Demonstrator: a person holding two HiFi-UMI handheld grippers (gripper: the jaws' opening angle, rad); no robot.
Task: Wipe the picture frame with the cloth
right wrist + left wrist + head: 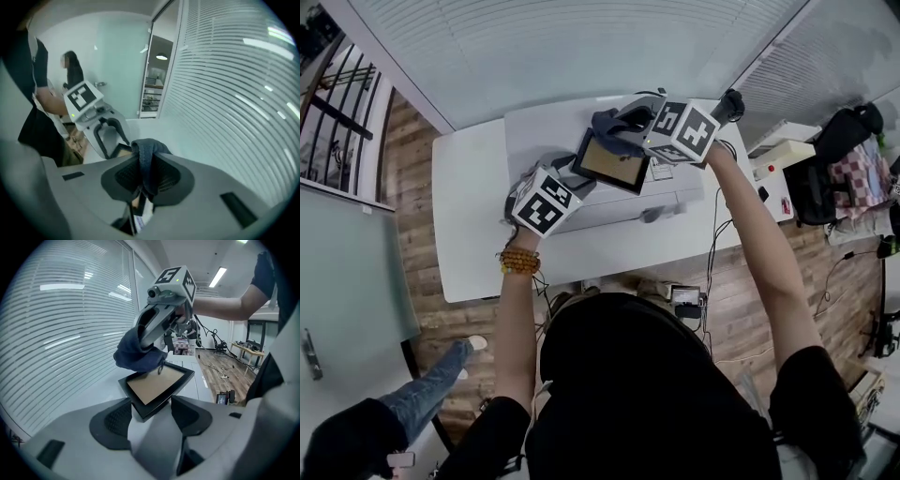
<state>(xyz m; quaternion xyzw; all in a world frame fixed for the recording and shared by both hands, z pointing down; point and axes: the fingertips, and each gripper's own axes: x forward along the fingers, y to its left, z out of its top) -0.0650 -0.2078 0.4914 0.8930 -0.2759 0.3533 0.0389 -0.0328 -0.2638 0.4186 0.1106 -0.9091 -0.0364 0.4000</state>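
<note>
**Gripping the picture frame (pixel 614 165) by a corner, cloth (pixel 607 122) laid against its far edge**

Clamping the near corner of the black frame between the pads of the left tongs (pixel 150 414), jaws set wide and bearing on either side of the moulding. Holding it tilted above the white table (pixel 469 216), brown panel facing up. Squeezing the dark blue cloth in the right tongs (pixel 144 174), jaws almost together, a thick fold caught between the ribbed pads and spilling over their tips. Resting that bunched cloth against the frame's far corner, just beside a small metal loop (pixel 161 369) on the panel. Reaching in from the right side, arm stretched out over the table, marker cube (pixel 682 129) uppermost. Showing, on the left wrist, a string of orange beads (pixel 518 260). Facing slatted blinds (pixel 61 333) along the wall behind the table. Sharing the room with a second person (pixel 431 394) in jeans, off at the lower left of the head view, well apart from the frame.
</note>
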